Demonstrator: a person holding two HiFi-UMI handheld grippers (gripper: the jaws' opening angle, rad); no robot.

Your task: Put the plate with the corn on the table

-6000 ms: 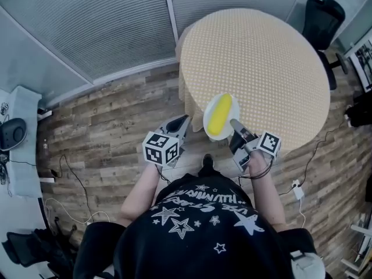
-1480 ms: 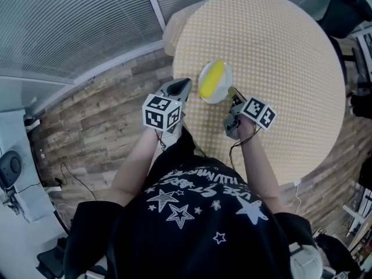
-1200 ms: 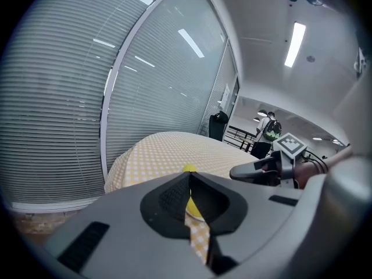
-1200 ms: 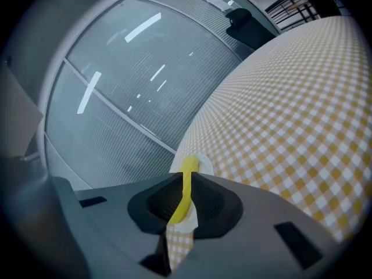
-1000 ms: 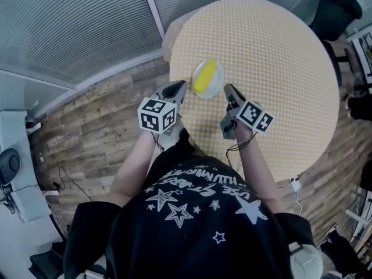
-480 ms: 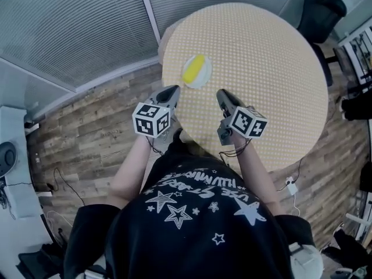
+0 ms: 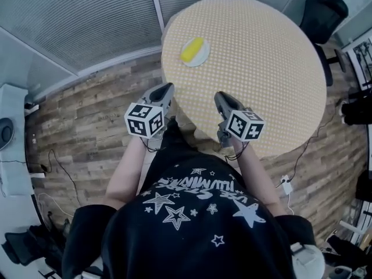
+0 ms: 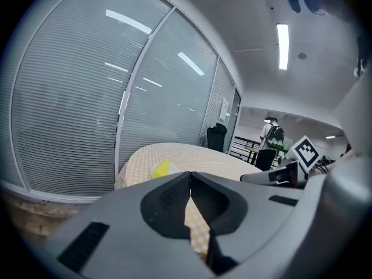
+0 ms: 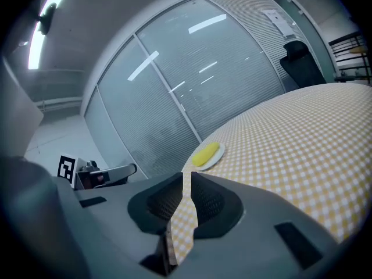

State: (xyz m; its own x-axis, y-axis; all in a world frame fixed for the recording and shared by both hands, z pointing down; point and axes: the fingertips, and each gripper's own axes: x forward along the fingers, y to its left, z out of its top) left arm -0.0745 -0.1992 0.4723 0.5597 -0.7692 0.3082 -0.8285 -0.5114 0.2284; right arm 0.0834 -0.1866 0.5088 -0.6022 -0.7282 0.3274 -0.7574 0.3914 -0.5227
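Note:
A white plate (image 7: 196,53) with a yellow corn cob (image 7: 191,49) lies flat on the round table (image 7: 261,68), on its yellow checked cloth near the far left edge. Nothing touches it. My left gripper (image 7: 167,87) hangs off the table's near left edge over the floor, jaws shut and empty. My right gripper (image 7: 219,96) hovers over the near edge, a narrow gap between its tips, holding nothing. The corn (image 8: 161,168) shows beyond my left gripper (image 8: 189,174). In the right gripper view the plate (image 9: 218,156) lies well ahead of my right gripper (image 9: 186,174).
A glass wall with blinds (image 7: 87,22) runs behind the table. A black office chair (image 7: 322,13) stands at the far right. Cables and a power strip (image 7: 286,186) lie on the wood floor. A person with a backpack (image 8: 272,135) stands far off.
The right gripper carried the plate over the table, let it go and drew back. Both grippers are now near the table's front edge, away from the plate.

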